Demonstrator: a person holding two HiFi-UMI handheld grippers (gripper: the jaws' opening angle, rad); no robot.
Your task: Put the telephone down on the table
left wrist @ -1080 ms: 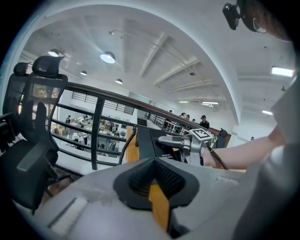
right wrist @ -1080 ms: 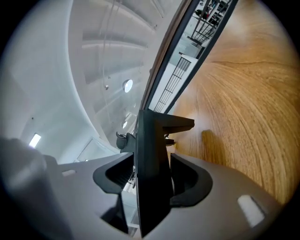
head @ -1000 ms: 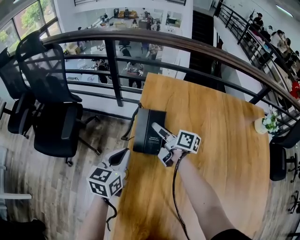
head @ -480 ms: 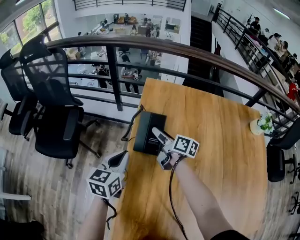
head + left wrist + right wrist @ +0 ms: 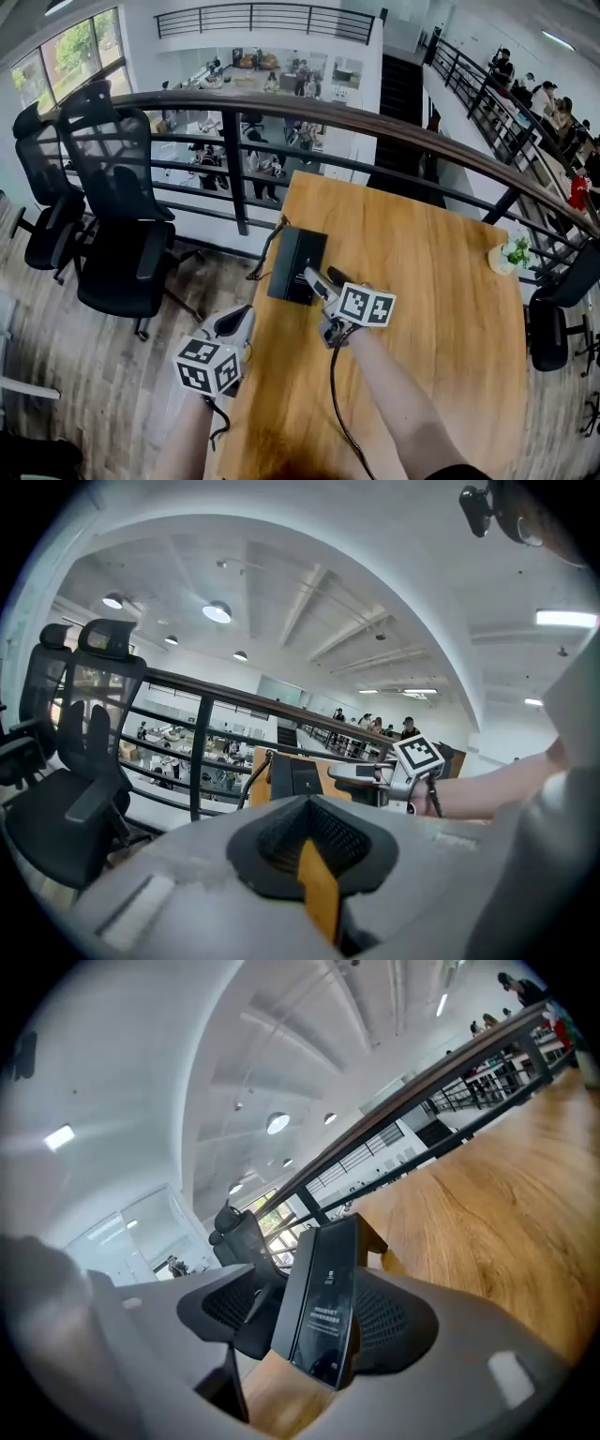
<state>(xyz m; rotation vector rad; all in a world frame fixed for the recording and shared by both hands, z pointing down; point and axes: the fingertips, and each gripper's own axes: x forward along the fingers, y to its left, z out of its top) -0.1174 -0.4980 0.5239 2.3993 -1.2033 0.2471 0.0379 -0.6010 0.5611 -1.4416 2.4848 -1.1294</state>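
near table (image 5: 427, 272) left edge, telephone (image 5: 292, 261); cord (image 5: 265, 251) end hidden.

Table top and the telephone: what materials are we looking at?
Table top: wood or wood veneer, smooth satin finish; grain lines and a warm orange-brown tone show.
Telephone: probably black plastic, glossy face; it catches reflections in the right gripper view, and white print sits on it.

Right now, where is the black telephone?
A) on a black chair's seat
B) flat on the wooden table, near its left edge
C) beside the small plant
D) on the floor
B: the head view shows the telephone lying flat on the table by its left edge.
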